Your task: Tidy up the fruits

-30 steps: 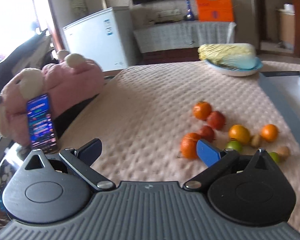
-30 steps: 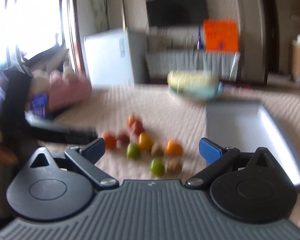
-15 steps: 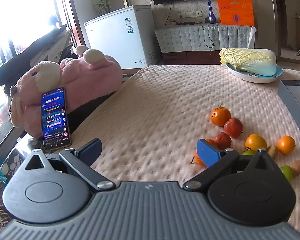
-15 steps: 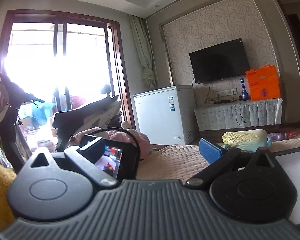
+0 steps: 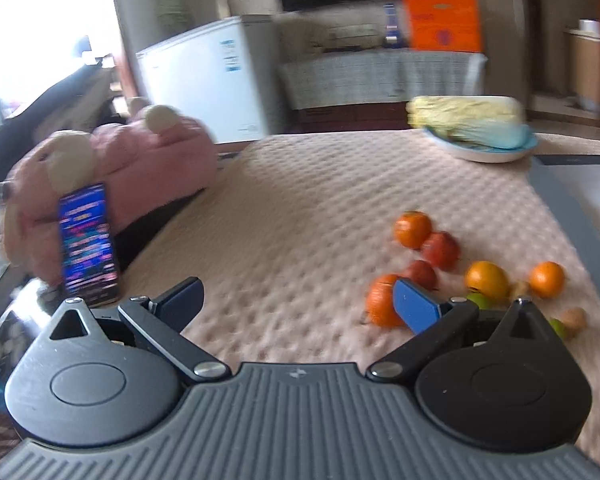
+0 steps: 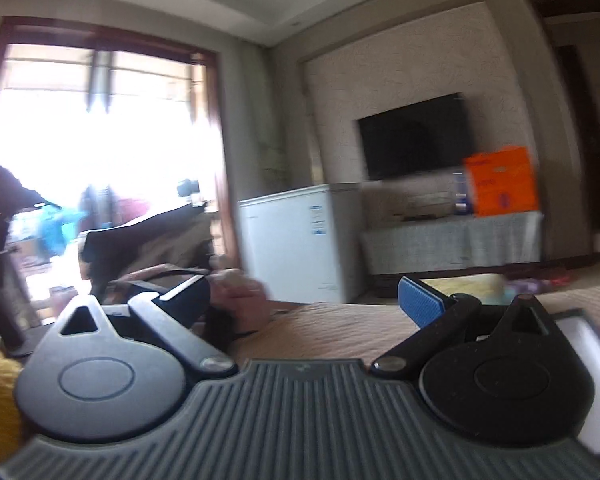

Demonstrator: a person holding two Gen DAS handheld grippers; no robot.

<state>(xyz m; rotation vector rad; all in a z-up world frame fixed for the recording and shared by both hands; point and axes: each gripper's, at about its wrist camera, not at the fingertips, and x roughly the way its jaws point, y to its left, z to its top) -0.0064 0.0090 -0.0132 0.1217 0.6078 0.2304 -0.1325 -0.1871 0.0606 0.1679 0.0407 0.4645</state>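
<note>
In the left wrist view a cluster of small fruits lies on the pink bumpy cloth [image 5: 300, 216]: an orange [image 5: 413, 229], a red fruit [image 5: 441, 249], another red fruit [image 5: 421, 274], a large orange [image 5: 380, 300], a yellow-orange one [image 5: 486, 279], an orange at the right [image 5: 546, 279], green ones [image 5: 557, 327] and a brown one [image 5: 574, 317]. My left gripper [image 5: 298, 300] is open and empty, its right finger in front of the large orange. A grey-rimmed box [image 5: 572, 208] lies at the right. My right gripper [image 6: 304, 300] is open and empty, raised and pointing at the room; no fruit shows there.
A pink plush toy [image 5: 112, 168] with a phone [image 5: 87, 240] leaning on it sits at the table's left edge. A plate with a cabbage [image 5: 468, 126] stands at the back. A white freezer [image 5: 216, 76] stands behind. The white box corner [image 6: 588, 344] shows in the right wrist view.
The left view has shifted slightly, with the fruits now a little further left and nearer the right finger. The right gripper tilted up away from the fruits and stays pointed at the room.
</note>
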